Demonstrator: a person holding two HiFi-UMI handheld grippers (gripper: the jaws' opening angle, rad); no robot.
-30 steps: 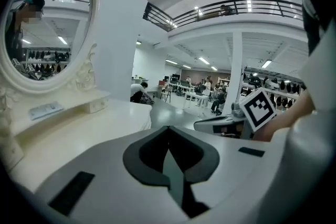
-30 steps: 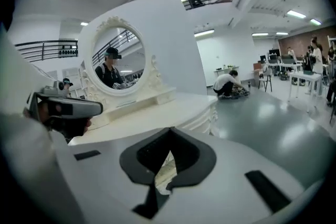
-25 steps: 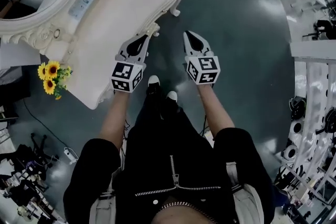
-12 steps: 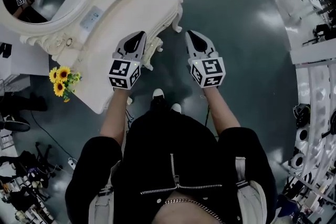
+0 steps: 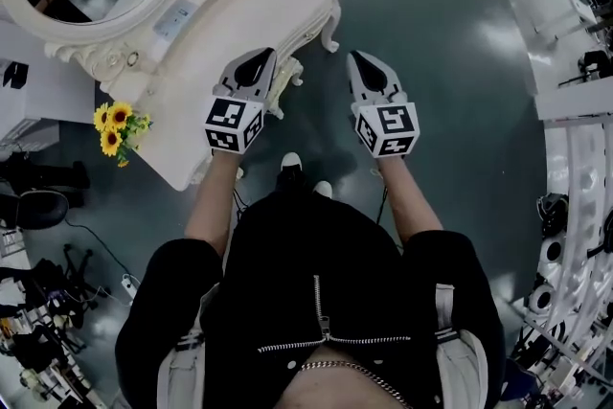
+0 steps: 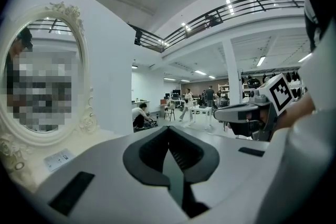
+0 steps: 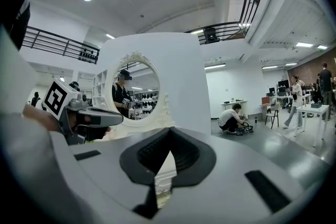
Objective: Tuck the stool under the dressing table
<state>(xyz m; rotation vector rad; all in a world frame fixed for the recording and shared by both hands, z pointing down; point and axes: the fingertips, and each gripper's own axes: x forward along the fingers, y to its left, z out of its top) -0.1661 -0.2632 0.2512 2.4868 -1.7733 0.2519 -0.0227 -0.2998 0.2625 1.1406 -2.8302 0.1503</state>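
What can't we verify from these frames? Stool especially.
- Stool: in no view; in the head view, the dressing table top covers whatever sits beneath.
- Under the table: in the gripper views, the left gripper and right gripper bodies fill the lower frame.
- Mirror reflection: left gripper view, mosaic patch.

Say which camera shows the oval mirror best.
The right gripper view: the mirror faces the camera, its oval nearly whole. The left gripper view shows it slanted at the edge; the head view cuts it off from above.

Open lab hall — mezzanine railing (image 6: 252,2), worktables (image 7: 311,109), equipment clutter (image 5: 38,340)
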